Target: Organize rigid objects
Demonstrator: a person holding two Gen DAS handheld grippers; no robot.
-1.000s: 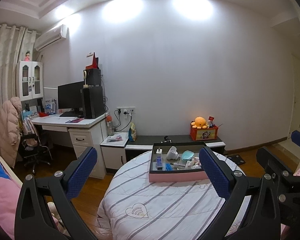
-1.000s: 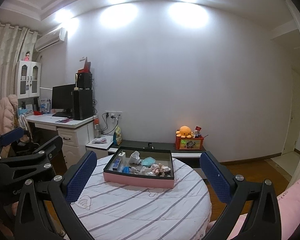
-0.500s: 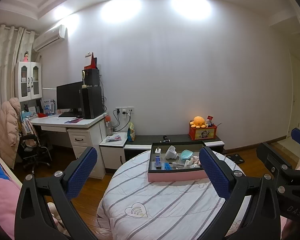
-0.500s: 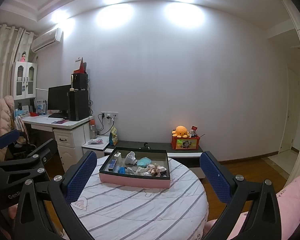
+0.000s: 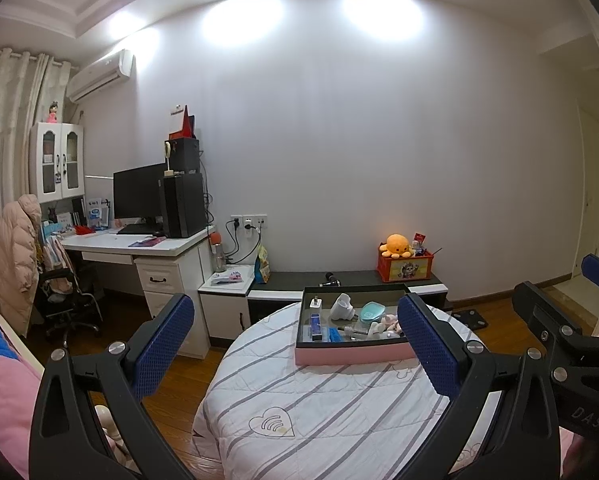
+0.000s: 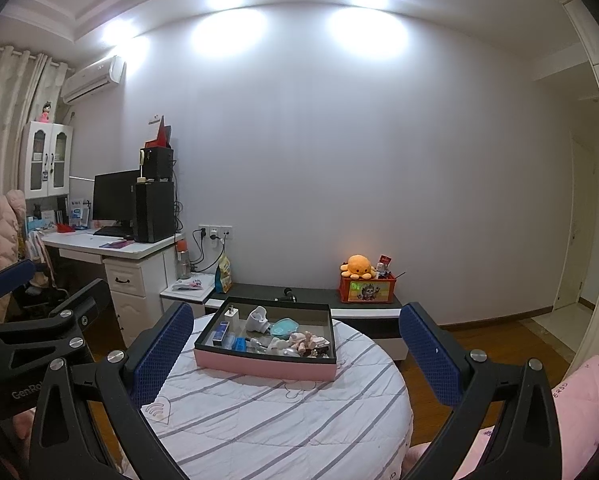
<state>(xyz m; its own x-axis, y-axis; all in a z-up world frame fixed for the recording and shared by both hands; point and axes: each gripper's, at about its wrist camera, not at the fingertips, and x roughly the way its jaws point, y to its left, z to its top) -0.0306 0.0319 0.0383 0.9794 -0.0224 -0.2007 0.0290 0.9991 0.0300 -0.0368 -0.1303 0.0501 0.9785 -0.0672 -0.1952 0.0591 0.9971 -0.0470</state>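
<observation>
Both tools are hanging in the air with nothing between their pads. Left tool [image 5: 295,344] is holding its jaws spread wide, blue pads facing each other; right tool [image 6: 297,350] is doing the same. Neither is touching anything.

Round surface [image 6: 283,420], covered in a white cloth with grey stripes, is sitting under and ahead of both tools. Pink-sided tray [image 6: 265,367] with a dark rim is resting on the surface toward 12 o'clock, well apart from the pads. In the left wrist view the tray [image 5: 351,354] is showing at about 1 o'clock, partly behind the right-hand pad.

Small rigid objects are lying loose inside the tray: white charger [image 6: 231,313] at the far left corner, white cup-like piece [image 6: 258,319] beside it, teal oval case [image 6: 284,326] near the middle, blue box [image 6: 220,333] at the left edge, a pale jumble at the near right too small to tell.

Right tool's frame is poking into the left wrist view at 3 o'clock; left tool's frame is poking into the right wrist view at 9 o'clock.
</observation>
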